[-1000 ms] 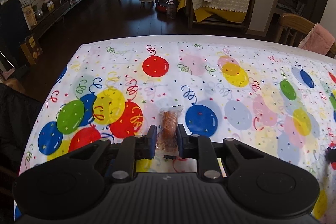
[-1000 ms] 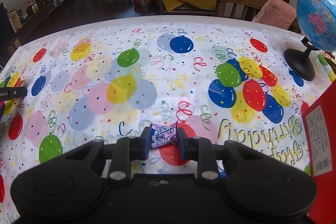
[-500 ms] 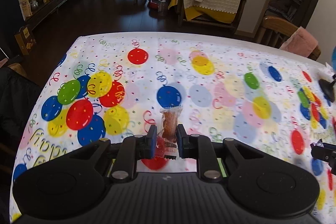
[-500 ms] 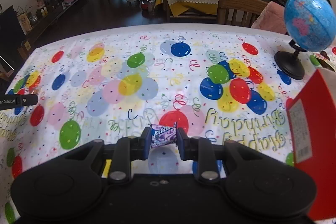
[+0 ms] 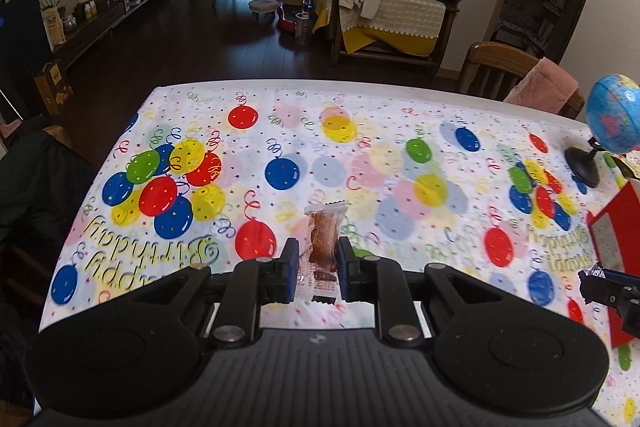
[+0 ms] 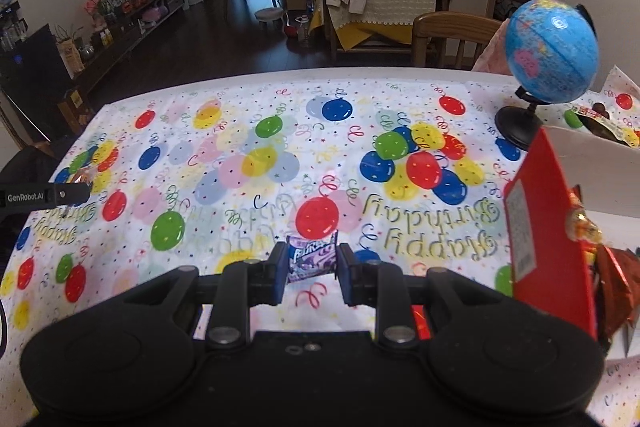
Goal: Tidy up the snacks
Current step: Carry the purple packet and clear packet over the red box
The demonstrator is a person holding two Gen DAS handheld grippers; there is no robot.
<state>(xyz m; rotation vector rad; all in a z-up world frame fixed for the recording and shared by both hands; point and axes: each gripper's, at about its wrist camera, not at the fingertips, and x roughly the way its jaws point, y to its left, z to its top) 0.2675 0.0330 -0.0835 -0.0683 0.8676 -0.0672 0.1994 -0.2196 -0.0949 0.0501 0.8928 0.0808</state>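
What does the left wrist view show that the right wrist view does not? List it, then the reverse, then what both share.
Only the left wrist view: the left hand-held gripper shut on a clear-wrapped brown snack.
Only the right wrist view: the right hand-held gripper shut on a purple candy packet, and wrapped snacks inside the red box.
Both: the balloon tablecloth, the globe, the wooden chair, the sofa.

Left gripper (image 5: 318, 269), right gripper (image 6: 312, 271) – black bodies, blue-padded fingers (image 5: 289, 269), silver screws, white "GenRobot.AI" marking.
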